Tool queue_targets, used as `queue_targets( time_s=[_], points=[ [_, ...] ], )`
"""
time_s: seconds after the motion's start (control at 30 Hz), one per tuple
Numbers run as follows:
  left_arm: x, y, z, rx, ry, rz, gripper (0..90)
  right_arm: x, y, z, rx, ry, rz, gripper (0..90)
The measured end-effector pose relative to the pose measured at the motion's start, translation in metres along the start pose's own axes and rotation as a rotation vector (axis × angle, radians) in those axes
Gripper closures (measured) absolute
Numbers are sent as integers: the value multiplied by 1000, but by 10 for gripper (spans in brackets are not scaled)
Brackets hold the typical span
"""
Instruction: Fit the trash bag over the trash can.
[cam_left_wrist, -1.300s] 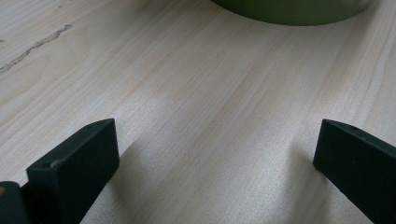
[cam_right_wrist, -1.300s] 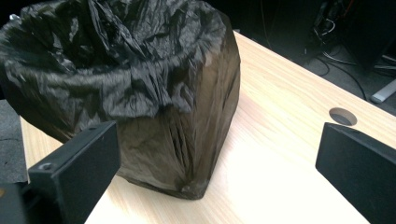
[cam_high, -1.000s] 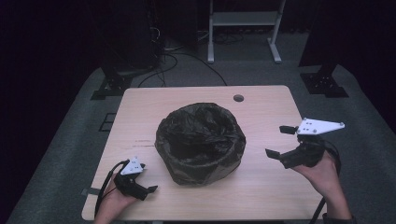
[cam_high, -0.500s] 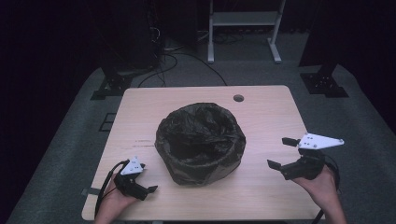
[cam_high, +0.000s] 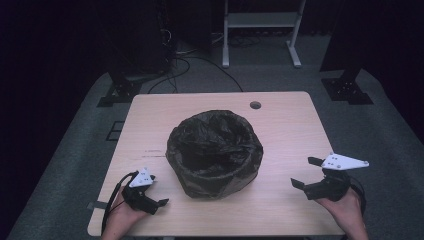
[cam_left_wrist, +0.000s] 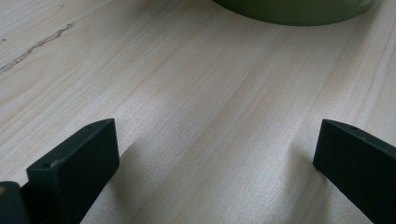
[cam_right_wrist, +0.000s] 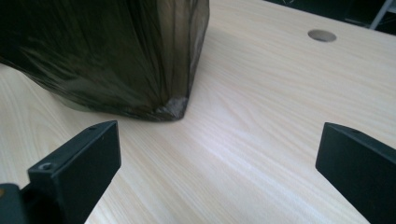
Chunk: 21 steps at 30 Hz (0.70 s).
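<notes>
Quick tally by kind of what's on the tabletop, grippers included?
Bin lined with a black bag: 1
Hand-held grippers: 2, the left gripper and the right gripper, both with jaws open and holding nothing
Round cable hole in the table: 1
Total: 4

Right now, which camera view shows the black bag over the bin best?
The high view: the whole black bag shows there, open mouth and draped sides, mid-table. The right gripper view gives a close look at its side and one bottom corner. The left gripper view catches just a green curved edge at the top, with no bag film.
</notes>
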<state>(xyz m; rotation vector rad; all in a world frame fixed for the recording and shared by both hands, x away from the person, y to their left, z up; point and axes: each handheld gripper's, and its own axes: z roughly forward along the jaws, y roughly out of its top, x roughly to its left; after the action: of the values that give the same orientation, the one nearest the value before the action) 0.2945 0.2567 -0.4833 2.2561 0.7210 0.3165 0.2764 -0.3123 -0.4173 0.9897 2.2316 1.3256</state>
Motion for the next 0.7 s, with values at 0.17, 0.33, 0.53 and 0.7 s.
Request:
queue_targets(
  time_s=[0.17, 0.33, 0.53, 0.7],
  points=[
    [0, 0, 0, 1, -1, 0, 0, -4, -15, 1, 12, -13, 19, 0],
    [0, 0, 0, 0, 0, 0, 0, -7, -26, 4, 30, -28, 33, 0],
    [0, 0, 0, 0, -1, 1, 0, -13, -39, 9, 60, -49, 47, 0],
    [0, 0, 0, 1, -2, 2, 0, -16, -47, 14, 91, -62, 52, 0]
  ],
)
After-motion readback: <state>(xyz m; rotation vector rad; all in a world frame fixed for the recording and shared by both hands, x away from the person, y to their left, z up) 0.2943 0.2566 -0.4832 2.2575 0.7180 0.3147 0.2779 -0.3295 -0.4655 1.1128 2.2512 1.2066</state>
